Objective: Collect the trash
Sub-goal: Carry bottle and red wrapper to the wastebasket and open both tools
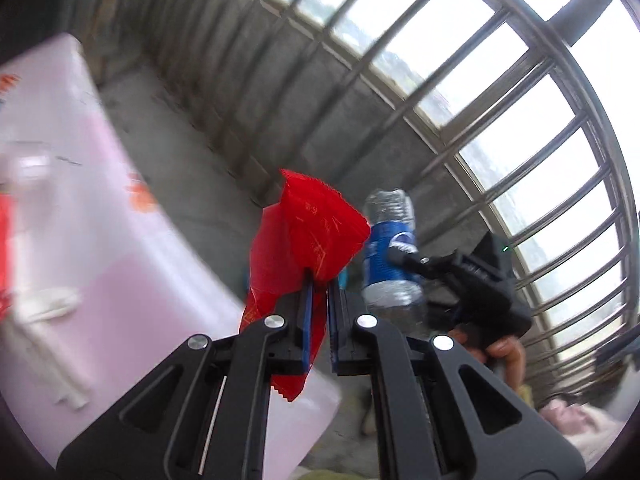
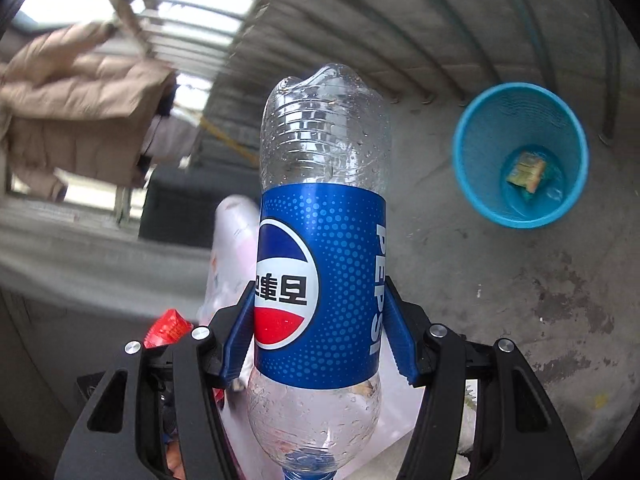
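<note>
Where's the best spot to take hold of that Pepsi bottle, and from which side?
Grip the Pepsi bottle across its blue label band, coming from the side. That straight, round section fits between two pads, while the clear ribbed ends taper. The right tool holds it there now, cap end toward the camera.

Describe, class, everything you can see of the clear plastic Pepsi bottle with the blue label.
The clear plastic Pepsi bottle is empty but for droplets inside. A blue wrap label with a red, white and blue roundel circles its middle. It is held upside down: blue cap toward the camera, ribbed base away. The right gripper clamps it, its blue fingers pressing both label sides. Nothing else touches it. The left wrist view shows it beside a red wrapper.
</note>
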Motion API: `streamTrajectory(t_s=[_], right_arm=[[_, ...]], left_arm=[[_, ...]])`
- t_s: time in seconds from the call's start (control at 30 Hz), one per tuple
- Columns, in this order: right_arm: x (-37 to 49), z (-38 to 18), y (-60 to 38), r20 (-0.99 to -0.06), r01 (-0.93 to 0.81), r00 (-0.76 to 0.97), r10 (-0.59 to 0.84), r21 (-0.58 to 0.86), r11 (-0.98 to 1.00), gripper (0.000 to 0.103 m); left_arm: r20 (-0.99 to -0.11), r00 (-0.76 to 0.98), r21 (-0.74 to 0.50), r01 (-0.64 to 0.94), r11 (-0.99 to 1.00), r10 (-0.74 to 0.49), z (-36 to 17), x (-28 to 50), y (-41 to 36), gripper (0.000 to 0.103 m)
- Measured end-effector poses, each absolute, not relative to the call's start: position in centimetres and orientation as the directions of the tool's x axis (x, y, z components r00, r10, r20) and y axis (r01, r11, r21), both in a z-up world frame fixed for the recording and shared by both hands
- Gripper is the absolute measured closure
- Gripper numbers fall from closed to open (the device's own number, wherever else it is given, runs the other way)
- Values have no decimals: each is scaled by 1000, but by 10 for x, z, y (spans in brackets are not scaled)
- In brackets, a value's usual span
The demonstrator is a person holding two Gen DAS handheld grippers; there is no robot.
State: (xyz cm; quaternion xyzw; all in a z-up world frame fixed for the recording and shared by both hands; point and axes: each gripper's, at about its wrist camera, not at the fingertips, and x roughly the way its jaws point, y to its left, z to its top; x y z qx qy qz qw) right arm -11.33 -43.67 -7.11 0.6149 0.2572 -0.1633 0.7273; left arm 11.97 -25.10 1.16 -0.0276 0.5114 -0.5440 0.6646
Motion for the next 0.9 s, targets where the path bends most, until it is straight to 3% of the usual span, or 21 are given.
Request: streamTrajectory(t_s=[0.17,0.33,0.37,0.43,0.47,0.63,0.9], right_arm=[[-119,-128,-483,-594,592,801,75,804,43,44],[-122,-184,-542,-600,602,798,59,788,-130,42],[-122,-194,-553,-601,602,797,58,783,-155,37],[-128,-214,-576,-636,627,771,26,752,-205,25],[-132,-221,-585,-668,652,744,2,726,-217,25],[-152,-235,-592,-708,670,701,-90,696,-259,25],[-145,-213,-563,-725,711,673,-148,689,-142,25]], left_arm=[[-731,-266,-585,719,377,-628,-32,113,-367,98],[-739,-394,-634,681,366,-547,-85,111,-458,96],[-735,-410,-640,682,353,-540,-91,111,-472,91],[-758,-395,-610,712,348,-519,-105,109,-502,48],[-774,-350,-579,729,365,-528,-106,110,-511,46],[-725,-335,-622,693,363,-602,-99,118,-509,41],[-665,-298,-627,721,295,-685,-62,127,-474,41]])
